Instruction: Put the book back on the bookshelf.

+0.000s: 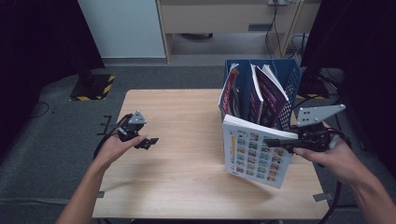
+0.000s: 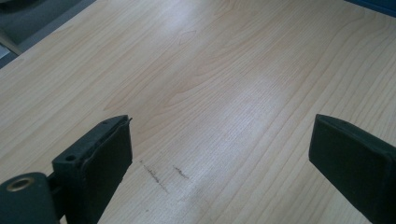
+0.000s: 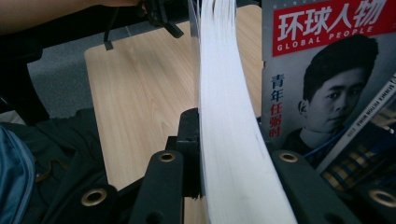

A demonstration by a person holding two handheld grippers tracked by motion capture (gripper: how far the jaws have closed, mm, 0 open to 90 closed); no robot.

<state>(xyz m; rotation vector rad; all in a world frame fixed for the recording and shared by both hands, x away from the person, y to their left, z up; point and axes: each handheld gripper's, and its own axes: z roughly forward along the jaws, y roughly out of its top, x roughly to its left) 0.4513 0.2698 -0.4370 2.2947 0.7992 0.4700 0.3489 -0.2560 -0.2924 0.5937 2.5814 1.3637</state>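
So the step in hand looks like filing a book into the rack. The right claw is clamped on the top edge of a thick white book with a grid of little colourful pictures on its cover. In the right gripper view the page block runs straight up between the two black jaws, pinched tight. The book hangs tilted, its lower corner just above the desk or barely on it, I can't tell which. It sits at about 3 o'clock on the desk, right in front of the blue file rack at 1 o'clock.

The rack already has a few magazines standing in it, including a red-and-grey one titled Global People, which is just beside the held book in the right gripper view.

The left claw is over at 9 o'clock, jaws spread wide with nothing but bare wood between them, well apart from everything.

Next move, I reckon: lift the book so its bottom edge clears the rack's front wall, square it up so it's upright, then slide it down into a free slot without snagging the magazines already leaning there. Those floppy covers could fold if it goes in crooked.
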